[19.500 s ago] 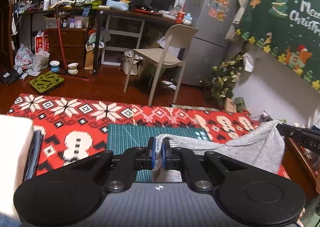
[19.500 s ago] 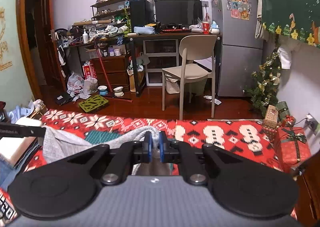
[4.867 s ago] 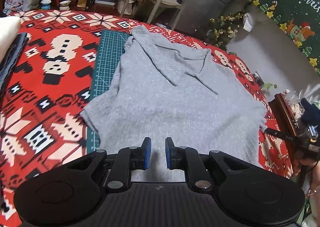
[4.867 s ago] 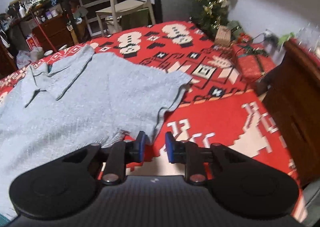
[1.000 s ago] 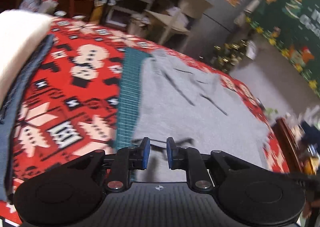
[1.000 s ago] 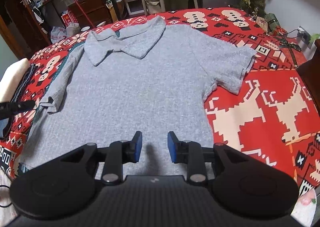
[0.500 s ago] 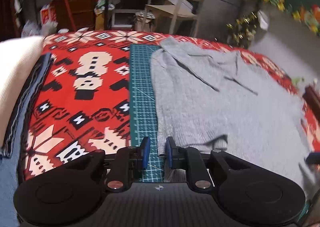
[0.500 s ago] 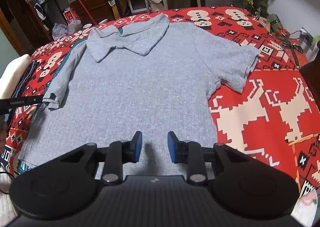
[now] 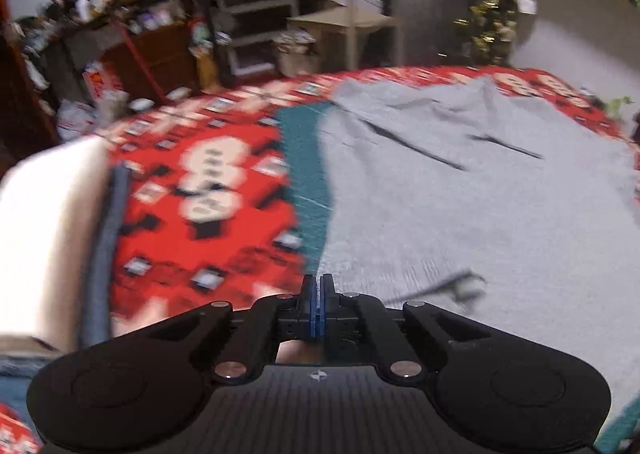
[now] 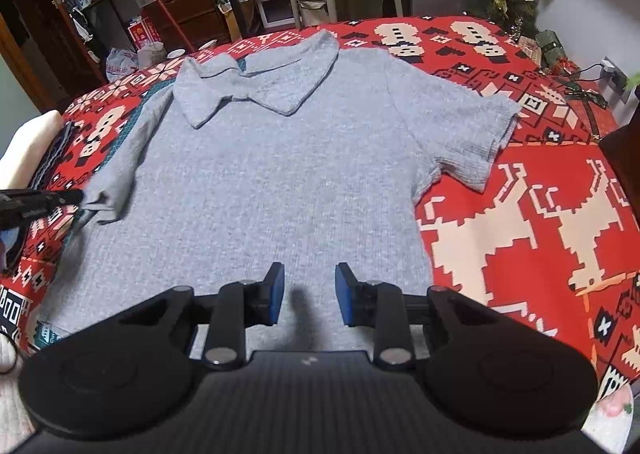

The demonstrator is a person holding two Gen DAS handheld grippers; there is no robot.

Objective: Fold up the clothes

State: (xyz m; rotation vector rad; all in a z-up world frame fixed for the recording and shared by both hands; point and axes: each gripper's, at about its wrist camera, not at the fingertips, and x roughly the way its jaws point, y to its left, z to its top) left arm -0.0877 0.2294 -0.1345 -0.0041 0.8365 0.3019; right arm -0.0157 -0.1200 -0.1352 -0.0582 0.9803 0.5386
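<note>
Red blanket (image 10: 540,189), left hand-held gripper (image 9: 317,288) pinched shut

Matt ribbed grey knit shirt (image 10: 260,181) on patterned woven blanket (image 10: 532,221)

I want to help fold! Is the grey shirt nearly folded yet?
Not nearly. The grey knitted polo shirt is spread flat, collar up, on the red patterned blanket. The left gripper is shut at one sleeve's cuff, seemingly pinching it. The right gripper is open above the hem. Every fold is still left.
</note>
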